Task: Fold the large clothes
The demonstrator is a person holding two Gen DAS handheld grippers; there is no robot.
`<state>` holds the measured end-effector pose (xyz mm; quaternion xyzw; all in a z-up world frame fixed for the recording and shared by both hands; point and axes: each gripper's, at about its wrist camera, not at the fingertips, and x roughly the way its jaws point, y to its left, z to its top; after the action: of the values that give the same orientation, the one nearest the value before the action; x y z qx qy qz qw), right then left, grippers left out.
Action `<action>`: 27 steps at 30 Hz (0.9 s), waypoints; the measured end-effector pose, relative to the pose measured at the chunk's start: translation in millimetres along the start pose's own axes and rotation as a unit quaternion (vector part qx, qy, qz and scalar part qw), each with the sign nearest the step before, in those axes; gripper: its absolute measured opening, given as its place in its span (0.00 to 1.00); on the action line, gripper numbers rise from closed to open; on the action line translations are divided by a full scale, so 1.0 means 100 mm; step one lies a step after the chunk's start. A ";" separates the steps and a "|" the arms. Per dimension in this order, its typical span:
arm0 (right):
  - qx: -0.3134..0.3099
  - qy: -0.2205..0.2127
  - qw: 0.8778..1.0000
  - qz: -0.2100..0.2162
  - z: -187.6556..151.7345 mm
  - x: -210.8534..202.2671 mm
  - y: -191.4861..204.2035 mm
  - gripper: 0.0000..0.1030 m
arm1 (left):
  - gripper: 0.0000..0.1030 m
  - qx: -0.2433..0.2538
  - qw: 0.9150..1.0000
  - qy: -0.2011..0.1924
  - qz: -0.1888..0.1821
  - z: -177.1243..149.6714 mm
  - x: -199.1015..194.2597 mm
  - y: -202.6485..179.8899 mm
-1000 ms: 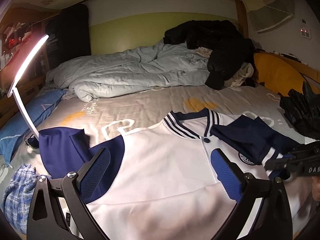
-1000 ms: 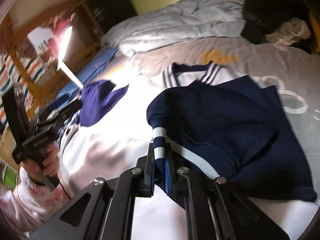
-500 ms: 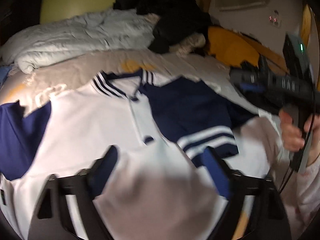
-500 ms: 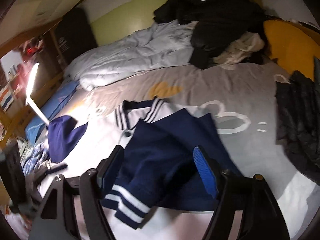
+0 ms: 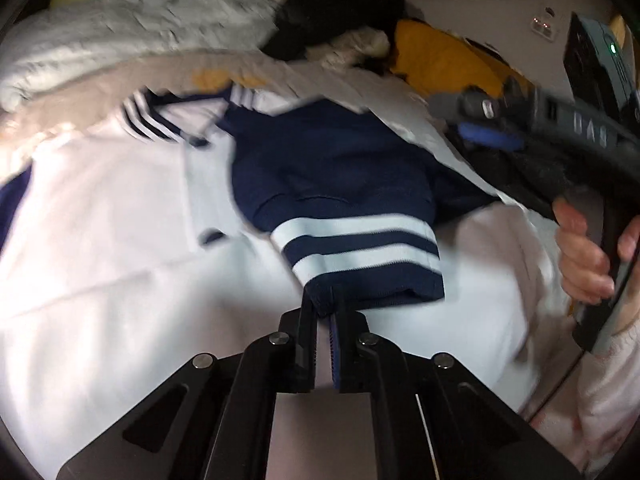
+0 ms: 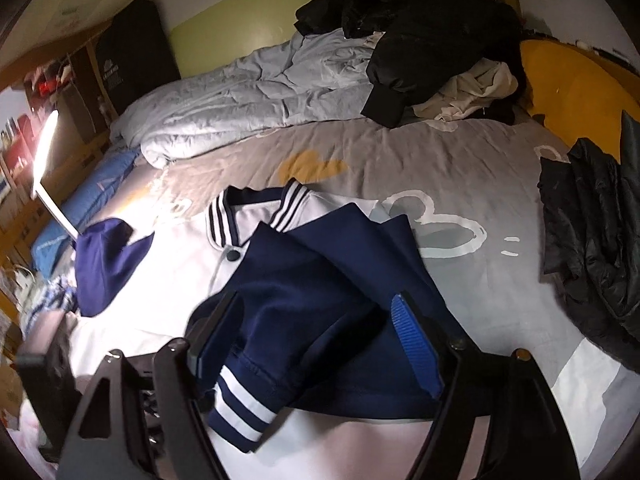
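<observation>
The jacket [image 6: 168, 280], white in the body with navy sleeves and a striped collar, lies spread front-up on the bed [image 6: 460, 168]. Its right-hand sleeve [image 5: 332, 168] is folded across the chest, the striped cuff [image 5: 360, 256] lying on the white front. The other sleeve [image 6: 104, 264] is flung outward toward the lamp [image 6: 44, 148].

The left tool [image 5: 323, 316] is closed on the lower edge of that cuff, pinching the navy hem between its pads. The right tool [image 6: 316, 344] stands open above the folded sleeve, gripping nothing; its blue-ribbed pad [image 6: 416, 348] hangs clear of the cloth.

The cloth looks soft and limp, fairly thick like a knitted or fleece fabric, so it should drape and drag rather than keep a shape. It is probably light enough for one tool, but a single pinch will let the rest sag and bunch. The ribbed cuffs, collar and hem are the firmer places to take hold; the smooth white front may slip or pull up in a peak.

The lower hem of the jacket is cut off in both views, so how far down it lies cannot be told. The left view is smeared by motion, and the buttons are hard to make out. Beyond lie a grey quilt [image 6: 248, 96], a heap of black clothes [image 6: 408, 24] and a black coat [image 6: 592, 232].
</observation>
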<state>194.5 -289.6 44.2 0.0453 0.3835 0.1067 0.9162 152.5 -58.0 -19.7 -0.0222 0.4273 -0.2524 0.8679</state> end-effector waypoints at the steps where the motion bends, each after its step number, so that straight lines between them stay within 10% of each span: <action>1: -0.006 0.002 1.000 -0.004 -0.01 0.00 0.01 0.72 | 0.04 0.000 1.000 -0.011 0.024 0.02 -0.05 0.02; 5: -0.026 -0.003 0.999 -0.024 -0.03 -0.03 0.03 0.72 | 0.04 -0.003 0.984 -0.059 0.168 0.15 -0.24 0.23; 11: -0.014 -0.003 0.999 -0.033 -0.03 -0.02 -0.03 0.72 | 0.04 -0.066 0.960 -0.072 0.263 0.34 -0.41 0.84; 18: -0.017 -0.001 0.998 -0.053 -0.04 -0.01 -0.05 0.72 | 0.04 -0.018 0.886 -0.105 0.451 0.48 -0.47 1.23; 22: -0.009 -0.002 0.998 -0.054 -0.04 -0.04 -0.13 0.72 | 0.04 -0.051 0.892 -0.076 0.442 0.49 -0.43 1.48; 27: -0.015 -0.007 0.997 -0.079 -0.04 -0.05 -0.19 0.72 | 0.05 -0.036 0.877 -0.049 0.477 0.46 -0.25 1.56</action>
<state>191.3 -309.6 41.8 0.0016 0.3783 0.0391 0.9249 239.8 81.6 -11.9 0.1411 0.3516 0.2094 0.9014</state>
